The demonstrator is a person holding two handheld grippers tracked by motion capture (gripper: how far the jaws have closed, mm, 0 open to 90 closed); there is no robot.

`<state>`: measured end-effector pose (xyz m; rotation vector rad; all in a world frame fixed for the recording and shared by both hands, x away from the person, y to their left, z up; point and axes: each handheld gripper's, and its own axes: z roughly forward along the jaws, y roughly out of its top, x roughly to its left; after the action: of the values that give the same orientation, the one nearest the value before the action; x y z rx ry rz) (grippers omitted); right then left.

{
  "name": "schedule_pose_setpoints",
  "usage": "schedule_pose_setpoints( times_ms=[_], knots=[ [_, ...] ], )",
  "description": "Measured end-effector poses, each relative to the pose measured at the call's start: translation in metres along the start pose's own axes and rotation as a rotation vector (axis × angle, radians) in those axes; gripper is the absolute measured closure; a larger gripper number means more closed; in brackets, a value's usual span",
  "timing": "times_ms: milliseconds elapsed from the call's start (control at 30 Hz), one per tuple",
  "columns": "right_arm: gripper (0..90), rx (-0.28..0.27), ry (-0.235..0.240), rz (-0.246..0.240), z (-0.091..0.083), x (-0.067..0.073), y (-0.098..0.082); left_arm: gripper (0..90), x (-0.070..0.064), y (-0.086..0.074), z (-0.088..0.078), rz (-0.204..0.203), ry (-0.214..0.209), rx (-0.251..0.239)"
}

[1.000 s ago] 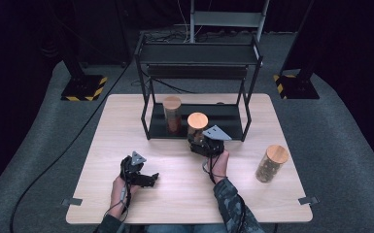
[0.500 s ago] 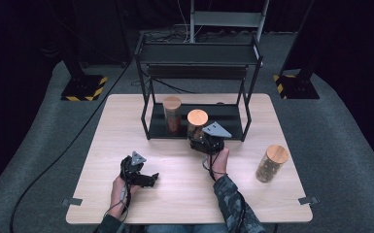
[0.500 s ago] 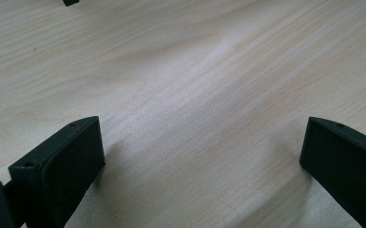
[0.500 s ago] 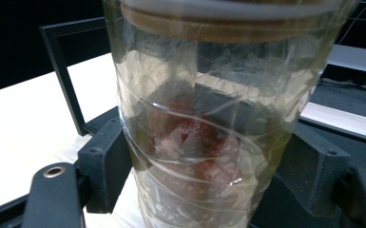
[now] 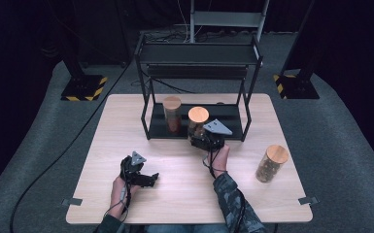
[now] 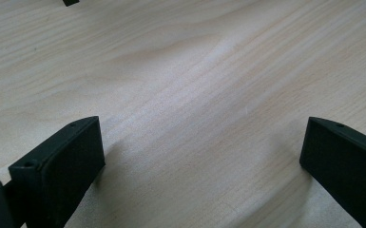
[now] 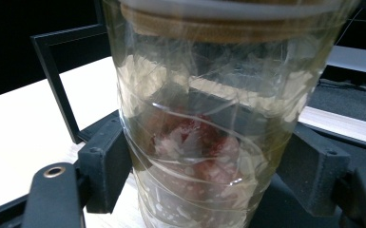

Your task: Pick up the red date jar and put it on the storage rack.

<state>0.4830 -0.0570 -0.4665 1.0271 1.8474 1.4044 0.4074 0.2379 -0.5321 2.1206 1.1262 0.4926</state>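
3 clear glass jars with round wooden lids are out here. The right gripper (image 5: 205, 141) has its fingers (image 7: 105, 164) clamped on either side of 1, a jar with pale and reddish contents (image 7: 204, 128), held at the front edge of the black metal rack's (image 5: 243, 114) bottom shelf. A second jar with dark red filling (image 5: 172, 114) stands on that shelf just beside it. The third jar, with brown contents (image 5: 270, 163), sits well apart near the right edge of the pale wooden surface (image 5: 126, 121). The left gripper (image 5: 143, 178) rests low over the bare wood, fingers (image 6: 59, 168) spread wide with nothing between them.
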Motion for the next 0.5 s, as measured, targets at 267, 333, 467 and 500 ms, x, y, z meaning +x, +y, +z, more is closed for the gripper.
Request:
schedule_pose_setpoints(
  times_ms=[267,333,467,500],
  knots=[
    [24.3,0.001,-0.001,-0.001,0.0033,-0.0014,0.0024,0.2,0.0000,0.0000,0.0000,0.000,0.000,0.000],
    [24.3,0.004,-0.002,-0.005,0.0042,-0.0015,0.0031,0.2,0.0000,0.0000,0.0000,0.000,0.000,0.000],
    [24.3,0.002,-0.002,-0.007,0.0060,-0.0024,0.0049,0.2,0.0000,0.0000,0.0000,0.000,0.000,0.000],
    [24.3,0.002,-0.002,-0.006,0.0064,-0.0026,0.0054,0.2,0.0000,0.0000,0.0000,-0.001,0.000,-0.001]
  ],
)
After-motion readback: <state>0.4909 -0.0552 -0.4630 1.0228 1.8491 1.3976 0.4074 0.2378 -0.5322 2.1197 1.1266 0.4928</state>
